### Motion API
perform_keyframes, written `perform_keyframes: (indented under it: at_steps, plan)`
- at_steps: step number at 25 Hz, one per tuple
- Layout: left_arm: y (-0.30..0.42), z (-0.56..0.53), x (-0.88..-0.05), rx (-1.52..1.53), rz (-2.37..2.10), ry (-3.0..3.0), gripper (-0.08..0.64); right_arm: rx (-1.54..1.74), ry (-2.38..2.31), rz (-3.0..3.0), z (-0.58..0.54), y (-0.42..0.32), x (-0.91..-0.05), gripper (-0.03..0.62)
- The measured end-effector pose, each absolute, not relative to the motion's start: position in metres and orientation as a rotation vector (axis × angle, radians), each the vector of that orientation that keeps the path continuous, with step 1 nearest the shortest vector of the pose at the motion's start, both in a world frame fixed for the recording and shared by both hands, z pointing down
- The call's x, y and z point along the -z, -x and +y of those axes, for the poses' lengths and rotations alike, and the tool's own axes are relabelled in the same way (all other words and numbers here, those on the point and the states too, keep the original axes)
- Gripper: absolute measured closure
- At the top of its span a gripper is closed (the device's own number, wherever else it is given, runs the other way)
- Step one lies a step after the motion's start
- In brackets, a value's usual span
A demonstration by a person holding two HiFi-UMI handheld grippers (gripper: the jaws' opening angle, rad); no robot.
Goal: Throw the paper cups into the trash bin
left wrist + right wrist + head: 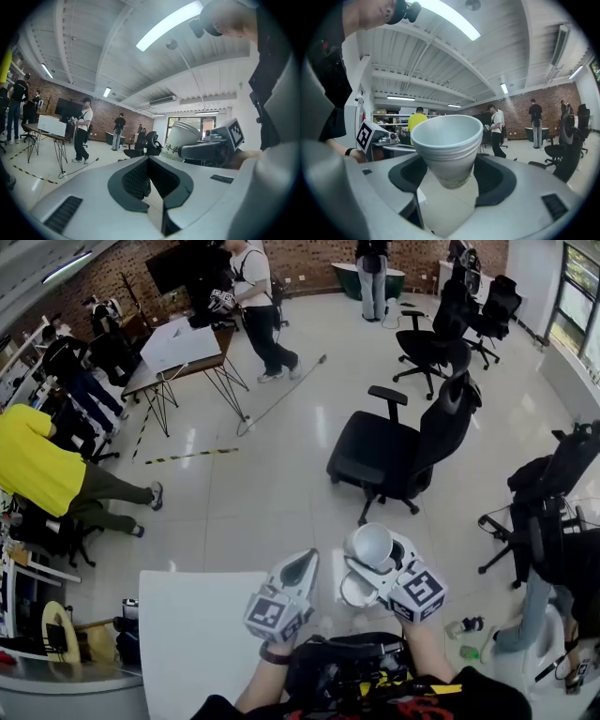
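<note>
Cups (369, 544) are sitting nested in one white stack between the jaws of our right gripper (367, 566). The jaws are clamping the stack near its base, and its open mouth is facing back along the gripper. We are holding that gripper raised in front of us, just beside our left gripper (298, 570), whose jaws are pressing together with nothing between them. Both grippers are hovering over the pale tiled floor (253, 493). A black office chair (403, 451) is standing farther ahead, and a white table (197, 634) is lying to the left gripper's left. Dark printed characters are showing on the stack's side in the left gripper view.
</note>
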State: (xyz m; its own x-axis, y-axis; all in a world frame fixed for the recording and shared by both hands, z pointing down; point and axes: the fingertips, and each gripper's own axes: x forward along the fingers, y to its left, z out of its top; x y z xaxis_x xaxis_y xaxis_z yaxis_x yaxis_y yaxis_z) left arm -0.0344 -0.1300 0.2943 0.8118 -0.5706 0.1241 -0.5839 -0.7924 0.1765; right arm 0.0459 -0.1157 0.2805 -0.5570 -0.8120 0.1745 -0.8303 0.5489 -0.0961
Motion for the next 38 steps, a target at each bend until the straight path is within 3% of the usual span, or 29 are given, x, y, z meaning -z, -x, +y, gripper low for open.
perform_keyframes:
  at_steps: [28, 38]
  plan:
    - [-0.012, -0.114, -0.401, -0.133, -0.641, -2.607, 0.546, -0.832, -1.385, -2.486, -0.097, -0.048, -0.446, 0.27]
    - [-0.027, -0.111, -0.509, -0.347, -0.566, -2.474, 0.546, -0.985, -1.439, -2.306, -0.094, -0.061, -0.565, 0.27]
